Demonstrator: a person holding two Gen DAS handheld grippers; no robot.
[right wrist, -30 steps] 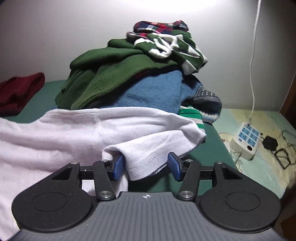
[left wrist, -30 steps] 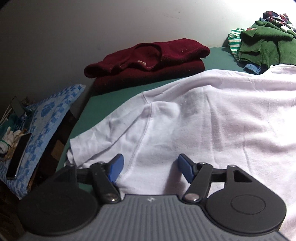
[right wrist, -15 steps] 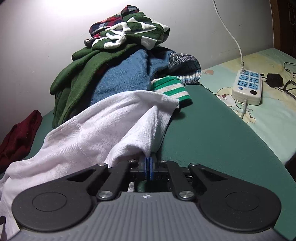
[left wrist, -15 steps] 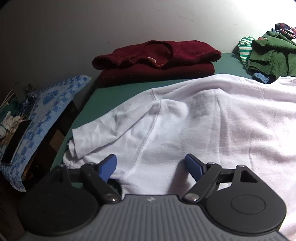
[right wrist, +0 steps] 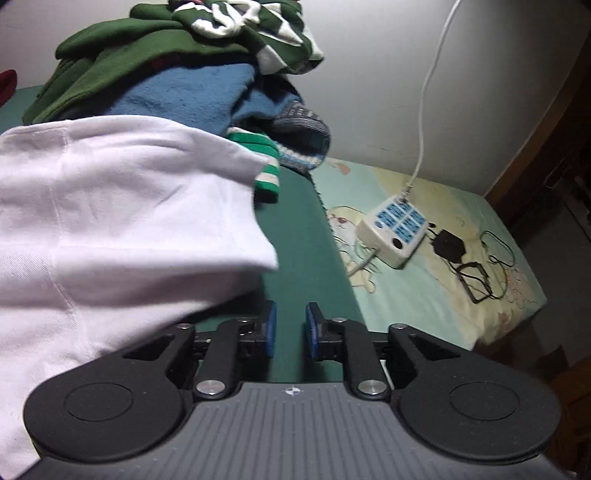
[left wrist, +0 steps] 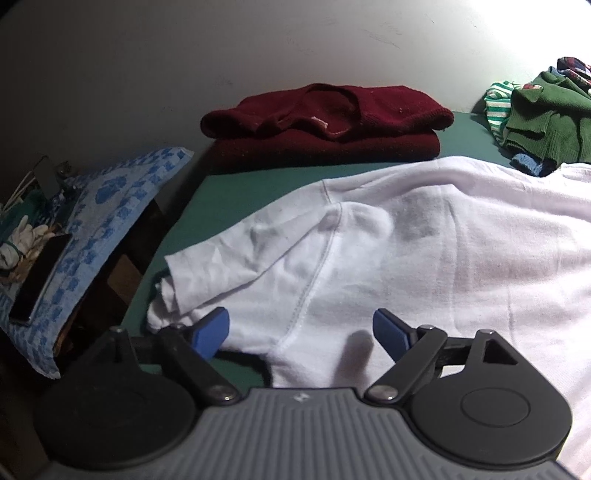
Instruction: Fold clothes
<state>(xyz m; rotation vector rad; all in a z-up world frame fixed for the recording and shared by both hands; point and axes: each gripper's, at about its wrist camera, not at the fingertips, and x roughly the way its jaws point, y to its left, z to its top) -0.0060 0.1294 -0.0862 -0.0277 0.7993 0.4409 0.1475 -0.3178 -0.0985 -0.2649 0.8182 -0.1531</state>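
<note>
White T-shirt [left wrist: 424,240] spread on green table [left wrist: 258,184], ahead of both tongs. Left gripper [left wrist: 301,332] spread wide over armpit seam, gripping nothing. Right gripper [right wrist: 290,328] opening, nothing between jaws, shirt just left. Step: squaring up for folding; next likely needs sleeve pinched.

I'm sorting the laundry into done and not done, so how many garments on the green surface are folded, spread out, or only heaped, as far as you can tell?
Folded: 1, the dark red sweater
Spread out: 1, the white T-shirt
Heaped: at least 4, namely a green sweater, a blue sweater, a green-and-white striped top and a grey knit piece; others may be hidden.
Total: at least 6
</note>
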